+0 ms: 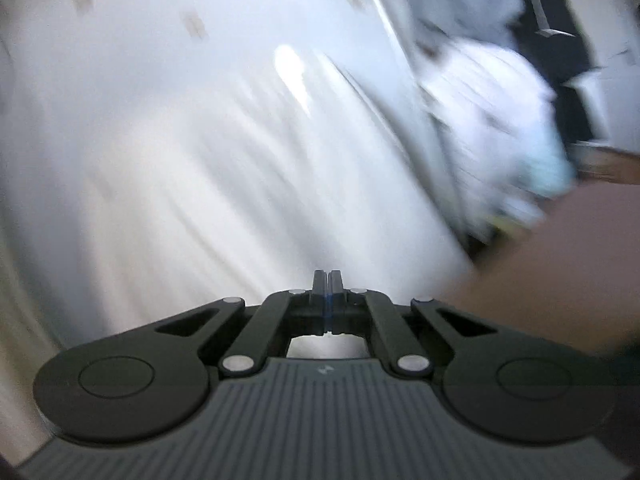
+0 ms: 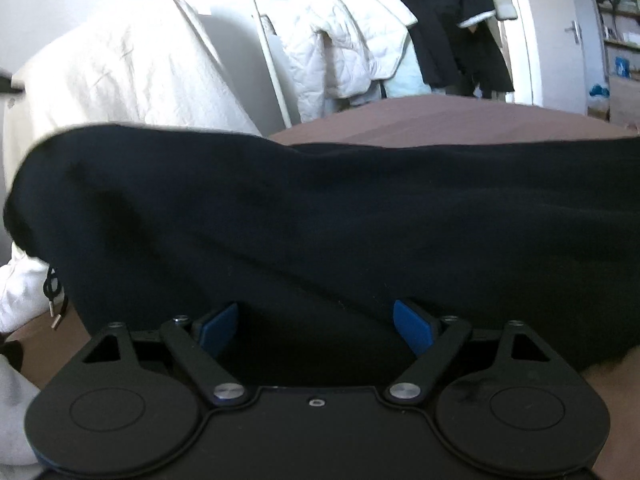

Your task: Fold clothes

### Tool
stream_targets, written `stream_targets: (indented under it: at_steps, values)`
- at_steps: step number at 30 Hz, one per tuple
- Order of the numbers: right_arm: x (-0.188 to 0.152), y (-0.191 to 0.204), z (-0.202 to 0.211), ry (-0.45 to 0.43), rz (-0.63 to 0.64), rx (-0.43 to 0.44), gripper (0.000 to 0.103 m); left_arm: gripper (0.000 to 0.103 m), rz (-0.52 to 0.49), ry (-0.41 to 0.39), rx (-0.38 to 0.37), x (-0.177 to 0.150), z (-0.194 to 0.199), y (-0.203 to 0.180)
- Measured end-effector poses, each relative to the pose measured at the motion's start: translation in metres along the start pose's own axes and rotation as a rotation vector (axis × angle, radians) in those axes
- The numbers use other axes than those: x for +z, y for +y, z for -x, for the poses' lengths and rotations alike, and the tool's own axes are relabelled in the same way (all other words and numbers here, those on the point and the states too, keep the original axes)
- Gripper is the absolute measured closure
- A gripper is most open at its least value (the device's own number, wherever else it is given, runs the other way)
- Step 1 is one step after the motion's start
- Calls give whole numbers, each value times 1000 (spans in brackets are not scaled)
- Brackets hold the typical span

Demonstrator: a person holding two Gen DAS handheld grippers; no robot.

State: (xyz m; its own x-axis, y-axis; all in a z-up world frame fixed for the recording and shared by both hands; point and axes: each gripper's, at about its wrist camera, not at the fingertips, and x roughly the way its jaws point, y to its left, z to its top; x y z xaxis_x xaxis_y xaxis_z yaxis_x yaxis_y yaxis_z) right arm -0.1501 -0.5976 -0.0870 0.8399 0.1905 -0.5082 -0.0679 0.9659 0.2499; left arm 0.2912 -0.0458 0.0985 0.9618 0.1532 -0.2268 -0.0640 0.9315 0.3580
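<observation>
A dark navy garment lies bunched on the brown bed surface and fills the middle of the right wrist view. My right gripper is open, its blue pads spread apart right at the garment's near edge, with cloth between and over them. A black drawstring hangs at the garment's left end. My left gripper is shut with nothing visible between its fingers. It is held up in the air, facing a blurred white cloth-covered surface.
A white quilted jacket and dark clothes hang at the back, also blurred in the left wrist view. A white draped sheet stands at the left. White fabric lies at the near left. A door is at the right.
</observation>
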Motion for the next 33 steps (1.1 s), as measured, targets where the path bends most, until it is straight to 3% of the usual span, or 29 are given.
stream_targets:
  at_steps: [1,3,4,6,7,8,9,10,14,15,16,17,19,20,22,24,27,29,32,33]
  values:
    - [0,0,0,2,-3,-1,16,103,37,38,-28,5,-12,5]
    - [-1,-1,0,7,-9,-4,16,103,212,232,-186,0,-44,21]
    - [-1,-1,0,10,-12,-5,15,100,258,294,-214,-11,-52,24]
    - [-2,-1,0,9,-16,-3,15,96,251,375,-262,-34,-61,19]
    - [-3,-1,0,9,-16,-3,15,86,235,388,-265,-45,-62,15]
    - [-3,-1,1,8,-16,-4,15,66,220,401,-269,-55,-63,11]
    - [-3,-1,1,8,-16,-5,14,53,204,414,-272,-66,-64,8]
    - [-3,0,1,8,-17,-7,14,30,188,427,-276,-76,-65,4]
    - [-3,1,1,8,-18,-12,14,18,144,446,-339,-97,-72,-8]
    - [-3,2,1,9,-19,-14,14,18,126,447,-326,-100,-75,-14]
    - [-3,2,1,9,-19,-15,14,26,108,449,-312,-102,-78,-20]
    - [-3,3,1,9,-20,-16,14,45,81,441,-291,-103,-79,-27]
    - [-3,4,1,9,-20,-19,14,49,-4,390,-222,-96,-74,-50]
    - [-3,4,1,9,-21,-20,14,72,-46,365,-187,-92,-71,-61]
    - [-3,2,2,7,-39,-13,14,72,-103,318,-120,-83,-68,-79]
    - [-3,-4,6,3,-78,8,14,72,-38,294,-66,-68,-74,-76]
    - [-2,-13,12,-7,-132,32,14,70,51,389,-13,-80,-106,-78]
    - [-2,-17,15,-4,-160,43,14,63,-8,421,52,-109,-121,-96]
    - [-2,-28,23,-7,-227,64,14,58,-239,344,147,-134,-115,-131]
    - [1,-42,36,-27,-266,57,14,56,-274,334,162,-133,-112,-136]
